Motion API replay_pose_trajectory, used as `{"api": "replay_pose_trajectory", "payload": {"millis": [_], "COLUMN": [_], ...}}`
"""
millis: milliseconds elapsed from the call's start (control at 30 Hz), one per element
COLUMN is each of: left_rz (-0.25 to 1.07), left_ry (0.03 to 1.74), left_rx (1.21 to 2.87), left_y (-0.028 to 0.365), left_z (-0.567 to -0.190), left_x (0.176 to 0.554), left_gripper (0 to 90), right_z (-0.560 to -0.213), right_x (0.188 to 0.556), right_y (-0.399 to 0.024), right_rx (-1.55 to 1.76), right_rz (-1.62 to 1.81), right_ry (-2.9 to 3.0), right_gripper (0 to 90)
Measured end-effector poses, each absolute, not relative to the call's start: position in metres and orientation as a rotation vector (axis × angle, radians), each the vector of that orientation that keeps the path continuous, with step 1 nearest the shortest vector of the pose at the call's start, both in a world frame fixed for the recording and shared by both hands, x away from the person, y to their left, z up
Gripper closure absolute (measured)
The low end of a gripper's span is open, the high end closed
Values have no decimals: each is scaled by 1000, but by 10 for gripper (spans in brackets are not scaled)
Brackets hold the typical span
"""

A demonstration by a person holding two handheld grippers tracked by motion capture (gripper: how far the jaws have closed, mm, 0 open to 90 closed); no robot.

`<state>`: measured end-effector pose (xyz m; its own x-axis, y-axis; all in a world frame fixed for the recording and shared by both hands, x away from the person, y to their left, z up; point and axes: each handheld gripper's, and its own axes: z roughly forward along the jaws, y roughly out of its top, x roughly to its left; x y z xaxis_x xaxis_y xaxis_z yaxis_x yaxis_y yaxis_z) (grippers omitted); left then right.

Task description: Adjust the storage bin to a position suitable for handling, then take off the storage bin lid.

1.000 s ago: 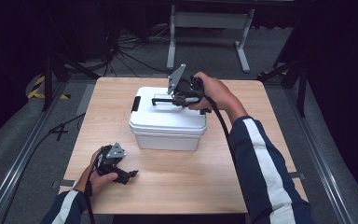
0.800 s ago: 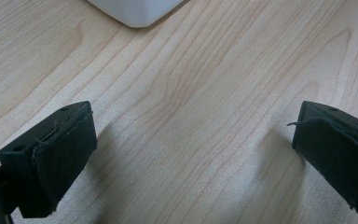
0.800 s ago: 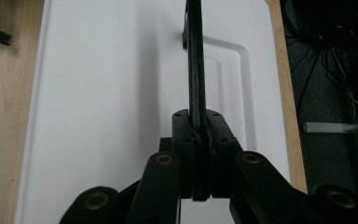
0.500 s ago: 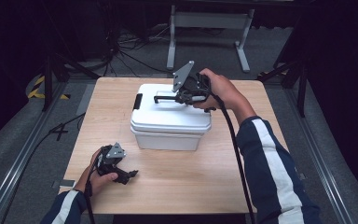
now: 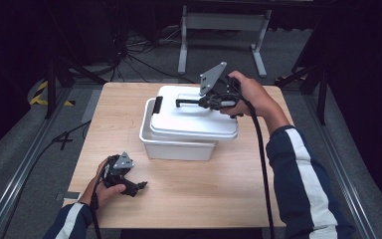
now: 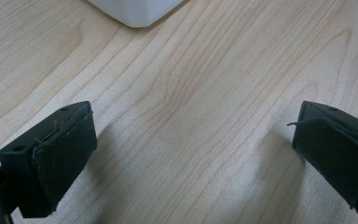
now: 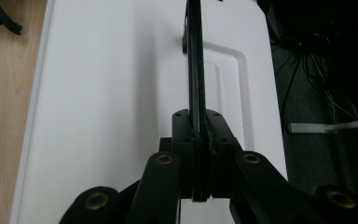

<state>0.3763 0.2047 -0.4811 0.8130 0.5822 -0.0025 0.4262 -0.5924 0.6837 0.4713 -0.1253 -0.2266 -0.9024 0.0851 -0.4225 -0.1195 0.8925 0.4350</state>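
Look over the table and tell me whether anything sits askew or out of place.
The white lid is off square: it sits shifted right on the white box, leaving the box's left rim uncovered. The right gripper is clamped on the lid's black handle. The left gripper rests open on the table.

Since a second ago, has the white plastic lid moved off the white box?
Yes. The white plastic lid, lifted by its black handle in the right gripper, now sits shifted right on the white box.

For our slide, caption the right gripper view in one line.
Right gripper shut on the black handle of the white lid.
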Motion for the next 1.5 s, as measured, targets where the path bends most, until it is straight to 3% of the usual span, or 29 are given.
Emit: {"api": "replay_pose_trajectory", "payload": {"millis": [900, 1500], "left_rz": [290, 297], "left_ry": [739, 729], "left_rx": [2283, 2288], "left_y": [204, 205], "left_z": [-482, -482], "left_x": [376, 377], "left_gripper": [2, 4], "right_z": [-223, -253], "right_x": [450, 449], "right_y": [-270, -319], "right_rx": [246, 393], "right_rz": [680, 679], "right_ry": [2536, 2529], "right_gripper": [845, 845]}}
